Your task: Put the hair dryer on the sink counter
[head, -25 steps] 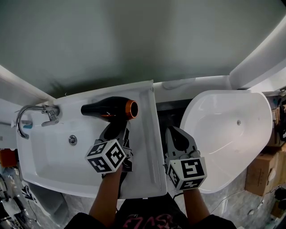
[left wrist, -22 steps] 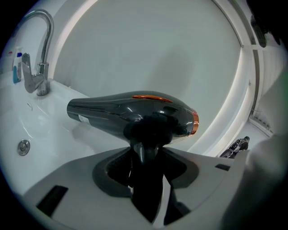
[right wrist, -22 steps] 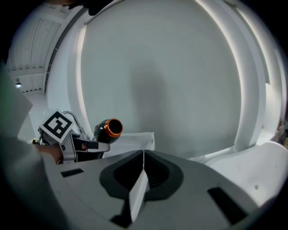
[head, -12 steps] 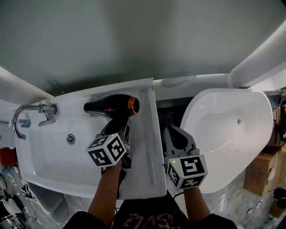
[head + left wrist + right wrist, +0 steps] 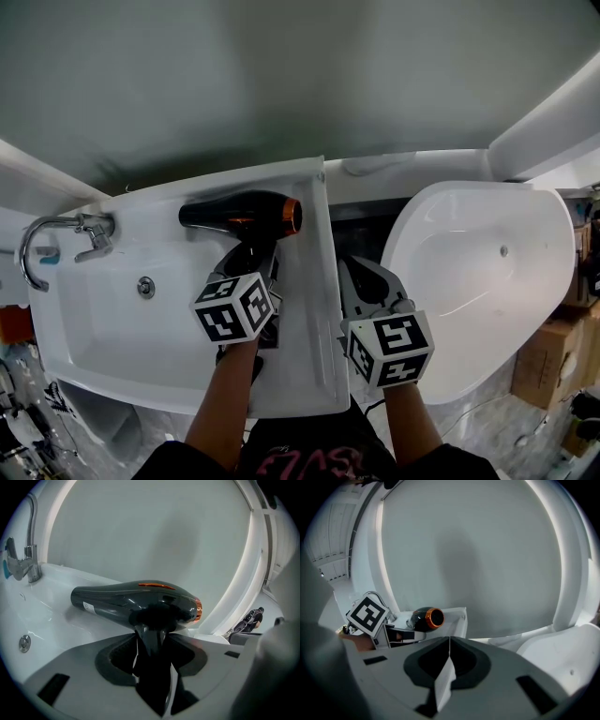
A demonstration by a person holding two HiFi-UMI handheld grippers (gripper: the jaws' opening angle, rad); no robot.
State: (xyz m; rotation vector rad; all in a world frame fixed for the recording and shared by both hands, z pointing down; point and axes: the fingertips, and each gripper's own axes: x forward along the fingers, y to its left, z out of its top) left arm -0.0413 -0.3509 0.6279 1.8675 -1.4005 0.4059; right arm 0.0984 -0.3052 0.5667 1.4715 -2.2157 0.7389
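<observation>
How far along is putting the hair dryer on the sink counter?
Done: the hair dryer is low over the back ledge of the sink counter. In hand: the left gripper clamps its handle. Left: rest it fully, open the jaws, withdraw. The right gripper is shut and empty.

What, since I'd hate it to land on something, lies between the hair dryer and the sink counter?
Nothing visible. The left claw grips the hair dryer by its handle, and the barrel is right over a bare stretch of sink counter at the back. The faucet stands well off to the left.
</observation>
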